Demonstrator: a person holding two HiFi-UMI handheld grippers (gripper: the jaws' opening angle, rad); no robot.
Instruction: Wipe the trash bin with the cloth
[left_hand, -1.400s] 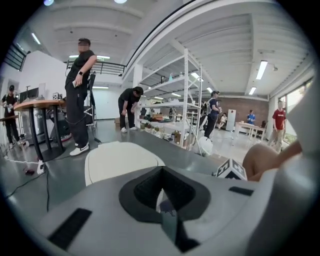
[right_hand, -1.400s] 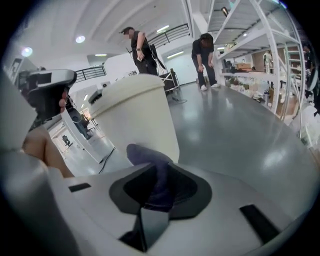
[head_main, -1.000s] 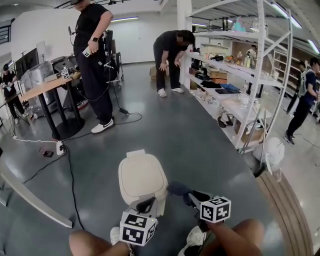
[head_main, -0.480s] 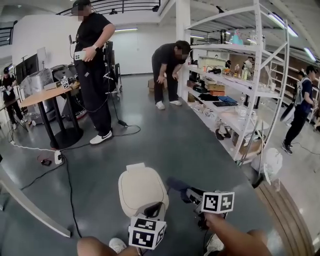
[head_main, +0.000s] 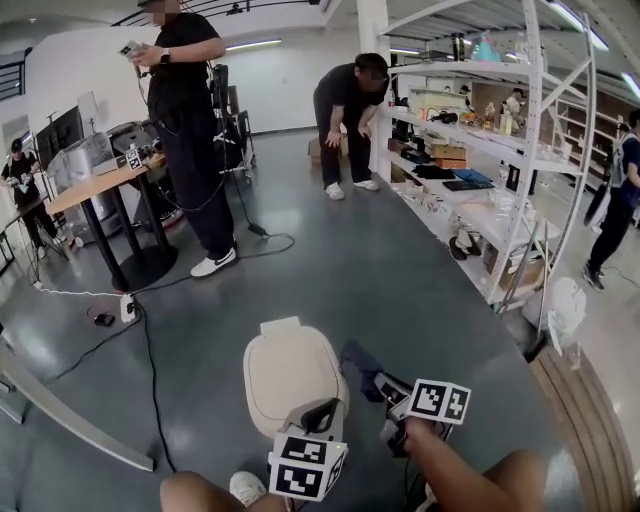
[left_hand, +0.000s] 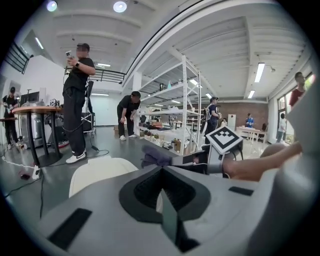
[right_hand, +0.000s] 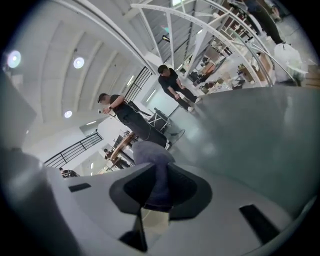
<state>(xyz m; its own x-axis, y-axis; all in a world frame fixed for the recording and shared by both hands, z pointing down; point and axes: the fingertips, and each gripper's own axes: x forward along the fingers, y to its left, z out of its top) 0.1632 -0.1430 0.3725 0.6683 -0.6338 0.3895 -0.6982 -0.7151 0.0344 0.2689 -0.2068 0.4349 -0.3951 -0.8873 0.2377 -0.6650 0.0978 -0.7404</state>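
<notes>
The cloth (head_main: 360, 357) was clamped between the jaws of the right tool (head_main: 386, 386). It was bunched and stood out ahead of the tips, presumably so that a pad of fabric rather than the tool itself would be brought against the bin. It was held in the lower middle of the head view, just beside the right edge of the trash bin (head_main: 290, 370), at about lid height. Whether it touched the bin could not be told. In the right gripper view the dark bluish cloth (right_hand: 152, 160) was seen filling the gap between the jaws.

The left tool (head_main: 318, 412) was held with its jaws drawn together and nothing between them. It was set at the near edge of the lid, judged to be there to steady a light bin against the push of wiping, though contact could not be confirmed.

The bin stood on the grey floor (head_main: 330, 270) at lower centre of the frame. It was small and cream-coloured, with a rounded, closed lid and a squarish tab at the far edge. Its surface appeared smooth and matt, and no dirt could be made out on it.
</notes>
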